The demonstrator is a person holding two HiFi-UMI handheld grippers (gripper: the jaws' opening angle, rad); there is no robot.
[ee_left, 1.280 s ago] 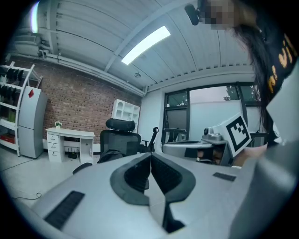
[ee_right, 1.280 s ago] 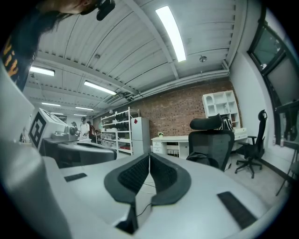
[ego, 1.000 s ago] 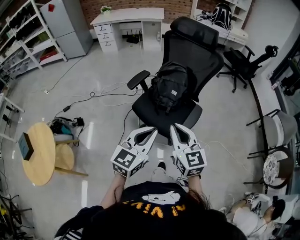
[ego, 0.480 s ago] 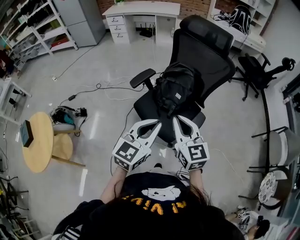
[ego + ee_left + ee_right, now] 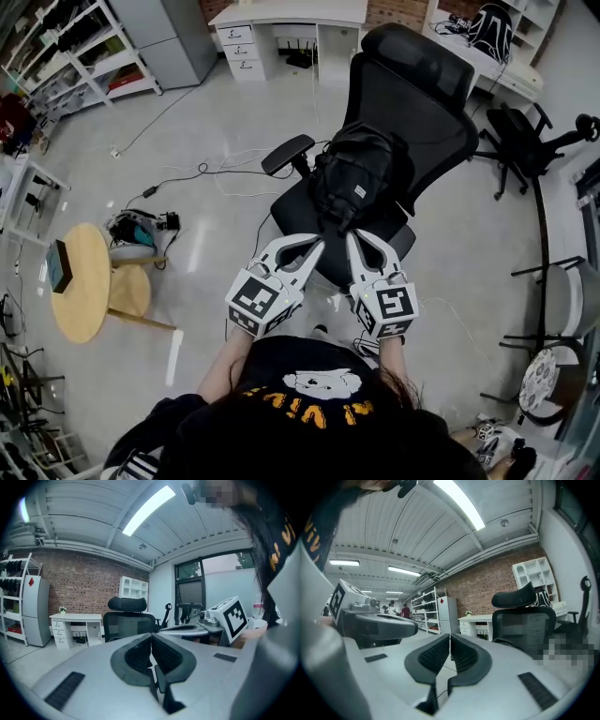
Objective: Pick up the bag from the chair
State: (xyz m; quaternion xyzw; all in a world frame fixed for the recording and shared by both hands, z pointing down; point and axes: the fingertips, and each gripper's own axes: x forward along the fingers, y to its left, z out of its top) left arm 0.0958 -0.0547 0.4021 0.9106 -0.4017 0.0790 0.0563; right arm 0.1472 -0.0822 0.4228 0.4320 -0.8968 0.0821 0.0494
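Note:
A black backpack (image 5: 352,183) stands upright on the seat of a black office chair (image 5: 417,98), leaning on its mesh back. Both grippers are held side by side just in front of the seat's front edge, pointing at the bag and apart from it. The left gripper (image 5: 314,247) is shut with nothing between its pads (image 5: 151,641). The right gripper (image 5: 355,240) is also shut and empty, its pads meeting (image 5: 450,644). In the gripper views only the chair's back and headrest (image 5: 126,620) (image 5: 525,618) show above the jaws; the bag is hidden.
A round wooden table (image 5: 70,295) with a small dark box stands at the left. Cables (image 5: 202,178) trail over the floor toward the chair's base. A white desk (image 5: 281,19), shelving (image 5: 56,56), a second office chair (image 5: 525,141) and stools (image 5: 572,300) ring the room.
Both grippers have moved forward together toward the chair, so their tips now sit nearer the seat's front edge. Both have stayed shut.

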